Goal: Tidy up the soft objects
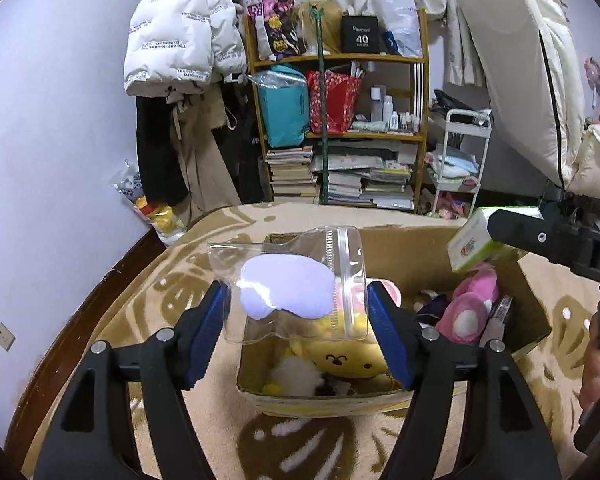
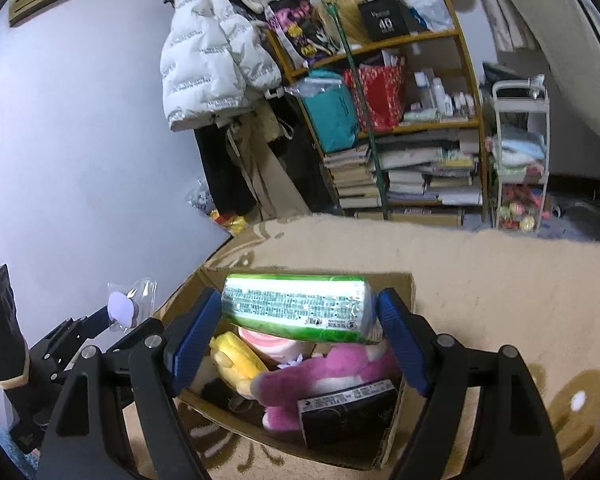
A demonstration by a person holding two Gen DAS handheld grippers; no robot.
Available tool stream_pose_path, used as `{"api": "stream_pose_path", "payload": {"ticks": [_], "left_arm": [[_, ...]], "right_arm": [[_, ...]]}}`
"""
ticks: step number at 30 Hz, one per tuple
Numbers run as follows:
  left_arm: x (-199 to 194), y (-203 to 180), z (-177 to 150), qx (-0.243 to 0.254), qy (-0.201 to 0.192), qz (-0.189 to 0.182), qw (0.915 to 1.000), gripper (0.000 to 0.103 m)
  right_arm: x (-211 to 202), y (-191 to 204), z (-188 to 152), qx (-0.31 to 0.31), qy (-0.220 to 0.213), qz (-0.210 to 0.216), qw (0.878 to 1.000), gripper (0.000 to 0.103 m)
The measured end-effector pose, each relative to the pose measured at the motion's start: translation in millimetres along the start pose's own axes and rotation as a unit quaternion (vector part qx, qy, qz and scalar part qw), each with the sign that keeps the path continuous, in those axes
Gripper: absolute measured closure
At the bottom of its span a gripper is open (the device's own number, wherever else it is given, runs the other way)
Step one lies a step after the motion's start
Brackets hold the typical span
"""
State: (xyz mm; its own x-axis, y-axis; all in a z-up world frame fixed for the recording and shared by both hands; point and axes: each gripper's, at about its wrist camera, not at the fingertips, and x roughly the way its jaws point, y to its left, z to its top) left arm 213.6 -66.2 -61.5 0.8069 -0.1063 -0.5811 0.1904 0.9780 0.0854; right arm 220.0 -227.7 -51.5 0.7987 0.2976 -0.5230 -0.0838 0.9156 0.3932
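Clear plastic wraps a pale lilac soft piece: this pouch [image 1: 288,292] sits between the blue pads of the left gripper [image 1: 298,320], whose jaws pinch it by its sides above the near left part of the cardboard box [image 1: 420,240]. The right gripper [image 2: 300,316] pinches a green tissue pack [image 2: 298,306] by its ends over the same box. The box stands on a beige patterned carpet [image 2: 480,272] and holds a yellow plush [image 1: 348,360] and a pink plush [image 2: 320,376].
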Motion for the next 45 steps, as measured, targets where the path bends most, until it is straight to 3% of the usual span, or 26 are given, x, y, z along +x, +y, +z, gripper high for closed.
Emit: {"api": "stream_pose_path", "payload": {"ticks": [5, 7, 10, 14, 21, 31, 37, 45], "left_arm": [[6, -3, -5, 0.007, 0.014, 0.007, 0.9998, 0.030], [6, -2, -6, 0.007, 0.018, 0.008, 0.9998, 0.028], [-1, 1, -6, -0.001, 0.010, 0.009, 0.9999, 0.008], [-18, 7, -4, -0.008, -0.010, 0.009, 0.9999, 0.008], [-63, 14, -1, 0.004, -0.012, 0.035, 0.9993, 0.007], [-156, 24, 5, 0.010, -0.071, 0.034, 0.9969, 0.007], [-202, 33, -6, -0.005, -0.105, 0.043, 0.9935, 0.003], [-234, 40, -25, -0.009, -0.129, 0.063, 0.9896, 0.002]], "right_arm": [[5, -5, -3, 0.015, 0.006, 0.014, 1.000, 0.017], [4, -6, -4, 0.016, 0.003, 0.013, 1.000, 0.011], [1, -5, -4, 0.015, -0.001, 0.009, 1.000, 0.010], [-11, 1, -3, 0.007, -0.005, -0.004, 1.000, 0.000], [-50, 22, -3, -0.028, -0.015, -0.034, 0.999, 0.000], [-132, 59, -3, -0.076, -0.078, -0.046, 0.993, 0.000], [-174, 68, -20, -0.088, -0.137, -0.066, 0.984, 0.000], [-209, 76, -40, -0.091, -0.164, -0.065, 0.980, 0.000]]}}
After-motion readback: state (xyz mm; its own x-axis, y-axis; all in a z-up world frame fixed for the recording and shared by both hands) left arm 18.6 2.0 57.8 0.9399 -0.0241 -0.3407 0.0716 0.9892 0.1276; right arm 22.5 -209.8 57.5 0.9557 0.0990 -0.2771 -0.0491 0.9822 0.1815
